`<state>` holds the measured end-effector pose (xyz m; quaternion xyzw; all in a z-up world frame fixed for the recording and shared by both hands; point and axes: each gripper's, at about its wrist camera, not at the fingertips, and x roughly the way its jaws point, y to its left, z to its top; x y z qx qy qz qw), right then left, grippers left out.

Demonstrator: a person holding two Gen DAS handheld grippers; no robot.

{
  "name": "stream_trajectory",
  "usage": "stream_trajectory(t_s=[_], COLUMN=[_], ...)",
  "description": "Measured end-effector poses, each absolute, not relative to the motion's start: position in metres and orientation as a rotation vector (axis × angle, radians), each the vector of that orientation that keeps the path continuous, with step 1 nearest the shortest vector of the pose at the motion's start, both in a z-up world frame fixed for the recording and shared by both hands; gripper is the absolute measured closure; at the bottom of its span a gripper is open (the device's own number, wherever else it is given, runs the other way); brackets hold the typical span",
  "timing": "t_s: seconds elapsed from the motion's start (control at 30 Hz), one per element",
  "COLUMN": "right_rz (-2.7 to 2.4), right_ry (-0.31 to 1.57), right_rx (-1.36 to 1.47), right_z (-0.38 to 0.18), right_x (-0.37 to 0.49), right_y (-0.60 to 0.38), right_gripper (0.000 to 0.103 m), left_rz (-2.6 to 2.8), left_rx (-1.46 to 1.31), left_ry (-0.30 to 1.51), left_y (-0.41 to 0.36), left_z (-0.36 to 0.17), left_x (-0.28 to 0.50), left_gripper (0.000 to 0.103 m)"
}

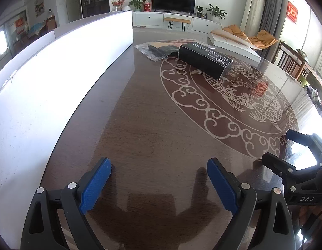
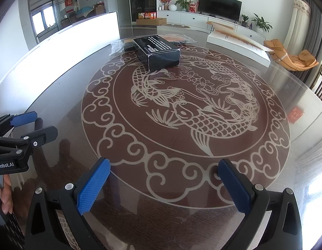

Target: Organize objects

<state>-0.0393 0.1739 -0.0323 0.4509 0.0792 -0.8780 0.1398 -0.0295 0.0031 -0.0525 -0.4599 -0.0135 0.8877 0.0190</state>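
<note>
A black rectangular box with white print lies on the glass-topped table, also in the right wrist view. Behind it lies a clear plastic bag holding dark items, also seen in the right wrist view. My left gripper is open and empty, low over the near part of the table, far from the box. My right gripper is open and empty over the near rim of the fish pattern. Each gripper shows in the other's view: the right gripper, the left gripper.
A long white board stands along the table's left side. A flat white box with a paper sheet lies at the far right. The round table carries a fish design under glass. Chairs stand at the right edge.
</note>
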Motion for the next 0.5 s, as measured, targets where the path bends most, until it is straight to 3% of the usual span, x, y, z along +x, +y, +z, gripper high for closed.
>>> stream_trajectory(t_s=[0.5], right_rz=[-2.536], right_ry=[0.229], right_rx=[1.302], right_z=[-0.0323], right_x=[-0.0395], right_y=[0.1742], right_gripper=[0.0], left_rz=[2.754], left_rx=[-1.447], left_ry=[0.026], left_y=[0.0076], left_z=[-0.0565], left_x=[-0.0323], left_gripper=[0.004])
